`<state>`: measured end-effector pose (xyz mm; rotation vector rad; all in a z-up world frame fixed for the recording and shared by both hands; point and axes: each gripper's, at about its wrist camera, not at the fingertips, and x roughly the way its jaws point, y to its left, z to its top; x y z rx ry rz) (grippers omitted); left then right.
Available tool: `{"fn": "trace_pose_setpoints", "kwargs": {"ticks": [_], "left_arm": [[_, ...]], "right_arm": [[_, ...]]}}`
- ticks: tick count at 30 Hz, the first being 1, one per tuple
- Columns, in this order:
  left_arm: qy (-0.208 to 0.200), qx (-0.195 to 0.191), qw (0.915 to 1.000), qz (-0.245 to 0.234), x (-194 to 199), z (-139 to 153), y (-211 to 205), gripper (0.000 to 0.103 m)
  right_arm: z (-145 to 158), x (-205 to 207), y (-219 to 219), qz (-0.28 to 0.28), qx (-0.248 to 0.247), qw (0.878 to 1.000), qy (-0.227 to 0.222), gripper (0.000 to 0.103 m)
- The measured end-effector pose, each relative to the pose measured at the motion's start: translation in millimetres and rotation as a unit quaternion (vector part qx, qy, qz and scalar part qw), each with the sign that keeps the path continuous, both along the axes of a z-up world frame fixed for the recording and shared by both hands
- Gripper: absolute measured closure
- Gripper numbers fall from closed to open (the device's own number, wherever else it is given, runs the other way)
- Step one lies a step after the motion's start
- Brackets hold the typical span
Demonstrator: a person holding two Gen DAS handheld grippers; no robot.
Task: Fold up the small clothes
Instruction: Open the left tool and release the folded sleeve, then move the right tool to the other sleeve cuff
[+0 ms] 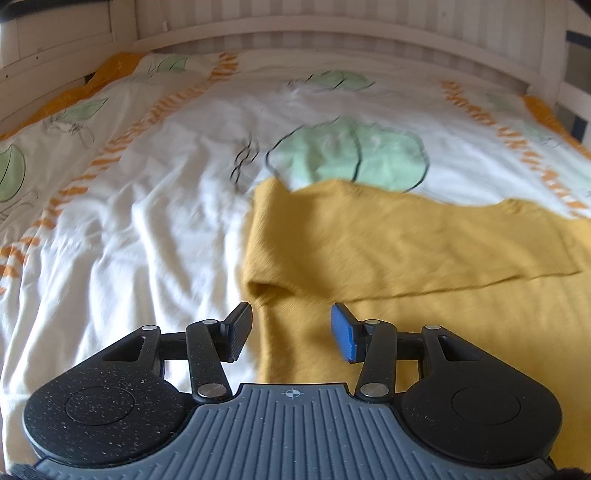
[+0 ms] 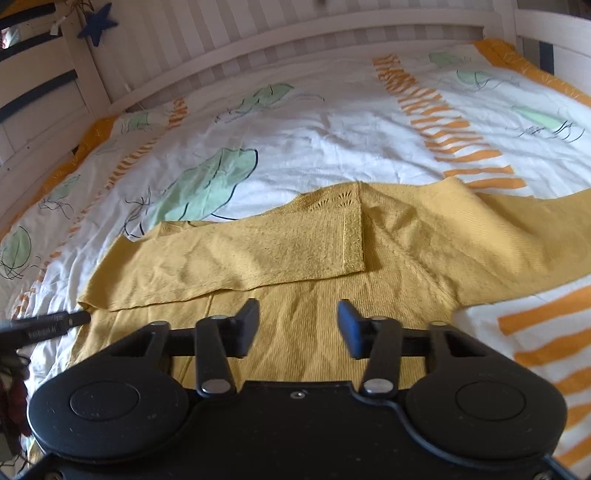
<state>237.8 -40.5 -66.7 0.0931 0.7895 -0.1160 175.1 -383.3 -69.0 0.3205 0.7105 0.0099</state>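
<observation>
A bed with a white duvet (image 2: 332, 140) printed with green leaves and orange stripes carries a mustard knit sweater (image 2: 295, 240), one sleeve folded across it. The sweater lies just beyond both the left claw (image 1: 291, 328) and right claw (image 2: 297, 325), each gaping open and empty. No writing is readable. A white slatted bed frame (image 2: 258, 40) stands far; a blue star (image 2: 96, 23) hangs far left.

Leaf-print duvet (image 1: 177, 206), white slatted bed frame (image 2: 258, 33); blue star (image 2: 96, 23)

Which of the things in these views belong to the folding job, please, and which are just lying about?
Job:
- sweater, one sleeve folded across it
- left gripper, open, over the sweater
- right gripper, open, over the sweater

Lying about:
- duvet underneath
- bed rail
- blue star hanging on the frame
</observation>
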Motion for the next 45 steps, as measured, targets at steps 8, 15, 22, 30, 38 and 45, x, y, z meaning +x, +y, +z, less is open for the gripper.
{"fn": "trace_pose_setpoints", "kwargs": {"ticks": [8,15,22,30,38,45], "left_arm": [[-0.006,-0.004,0.9999,0.014,-5.2,-32.8,14.9,0.051],[-0.019,0.009,0.9997,0.015,-10.5,-35.4,10.2,0.050],[-0.034,0.009,0.9992,0.017,-13.3,-39.1,9.6,0.049],[-0.038,0.005,0.9991,0.018,-14.2,-39.6,10.7,0.049],[-0.039,0.003,0.9991,0.019,-13.5,-39.6,11.4,0.049],[-0.039,0.002,0.9990,0.020,-13.9,-39.6,10.9,0.049]], "right_arm": [[-15.7,33.0,-16.2,-0.020,0.021,1.000,0.010,0.049],[-30.8,57.4,-29.4,-0.056,0.038,0.997,0.028,0.047],[-32.7,59.2,-30.2,-0.083,0.028,0.996,0.022,0.047],[-33.3,68.8,-26.2,-0.059,0.028,0.998,0.017,0.063],[-7.8,58.8,-29.1,-0.050,-0.013,0.999,-0.012,0.086],[-23.8,68.6,-34.8,-0.038,-0.037,0.998,0.037,0.075]]}}
